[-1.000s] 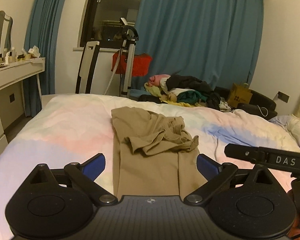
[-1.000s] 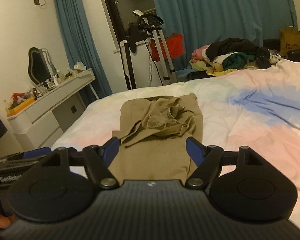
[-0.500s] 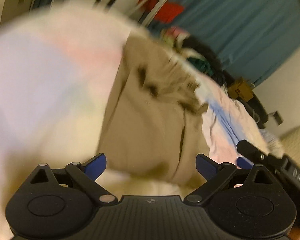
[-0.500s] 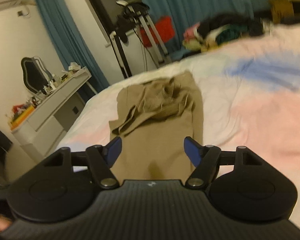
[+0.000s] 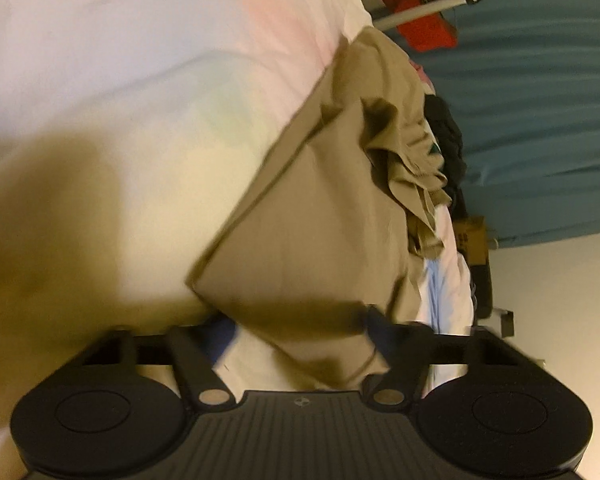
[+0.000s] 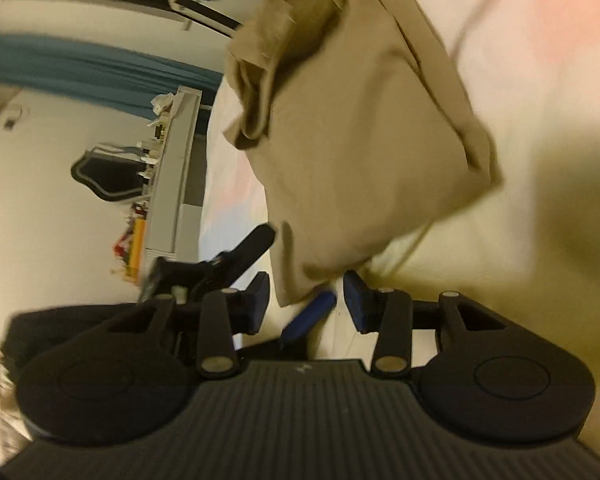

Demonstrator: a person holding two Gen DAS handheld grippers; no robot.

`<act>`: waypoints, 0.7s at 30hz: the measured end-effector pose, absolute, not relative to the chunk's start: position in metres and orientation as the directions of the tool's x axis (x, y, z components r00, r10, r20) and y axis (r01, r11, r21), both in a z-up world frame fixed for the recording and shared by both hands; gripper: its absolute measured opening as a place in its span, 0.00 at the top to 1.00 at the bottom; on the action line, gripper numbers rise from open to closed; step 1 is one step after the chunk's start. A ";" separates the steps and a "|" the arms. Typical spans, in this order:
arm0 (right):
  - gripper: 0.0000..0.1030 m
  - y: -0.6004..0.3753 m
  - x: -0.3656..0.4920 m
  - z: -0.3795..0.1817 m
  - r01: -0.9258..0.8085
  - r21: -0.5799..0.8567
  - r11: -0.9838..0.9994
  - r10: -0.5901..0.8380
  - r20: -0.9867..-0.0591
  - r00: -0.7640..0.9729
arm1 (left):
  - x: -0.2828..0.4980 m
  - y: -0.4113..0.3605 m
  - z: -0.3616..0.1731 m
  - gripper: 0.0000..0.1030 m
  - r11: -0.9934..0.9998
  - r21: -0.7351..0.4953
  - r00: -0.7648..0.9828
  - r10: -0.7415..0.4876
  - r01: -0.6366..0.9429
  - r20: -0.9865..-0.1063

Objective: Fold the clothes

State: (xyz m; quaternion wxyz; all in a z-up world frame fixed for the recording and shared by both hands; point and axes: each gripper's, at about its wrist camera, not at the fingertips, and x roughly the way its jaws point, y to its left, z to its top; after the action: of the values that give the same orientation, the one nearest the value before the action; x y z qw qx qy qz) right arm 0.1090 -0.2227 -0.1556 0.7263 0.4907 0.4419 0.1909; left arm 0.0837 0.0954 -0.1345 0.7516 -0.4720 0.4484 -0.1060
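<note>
Left wrist view: the tan trousers [image 5: 320, 220] lie lengthwise on the bed [image 5: 120, 80], and both the left hand-held gripper [image 5: 296, 328] and right hand-held gripper [image 6: 306, 300] have just been closing, jaws still apart, over the near hem, probably to fold it away.

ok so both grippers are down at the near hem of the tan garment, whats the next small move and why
Probably finish closing: the left gripper and right gripper, jaws just closing, each straddle a near corner of the tan garment on the bedsheet, pads not visibly clamped.
</note>
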 end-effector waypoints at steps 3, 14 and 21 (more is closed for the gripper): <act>0.58 -0.219 0.112 -0.170 0.198 0.888 0.414 0.721 -0.453 0.524 | 0.086 0.101 -0.137 0.76 0.520 -0.807 0.592 -0.568 -0.279 -0.571; 0.66 -0.218 0.124 -0.173 0.191 0.935 0.299 0.682 -0.349 0.643 | 0.076 0.109 -0.118 0.90 0.456 -0.873 0.680 -0.586 -0.173 -0.441; 0.78 -0.245 0.119 -0.164 0.227 0.928 0.295 0.632 -0.368 0.682 | 0.070 0.111 -0.112 0.93 0.420 -0.898 0.705 -0.598 -0.129 -0.381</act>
State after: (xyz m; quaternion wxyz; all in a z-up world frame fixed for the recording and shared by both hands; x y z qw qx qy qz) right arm 0.1189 -0.2453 -0.1641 0.7135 0.5763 0.3723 0.1419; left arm 0.0703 0.1113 -0.1124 0.7655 -0.5162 0.3523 -0.1530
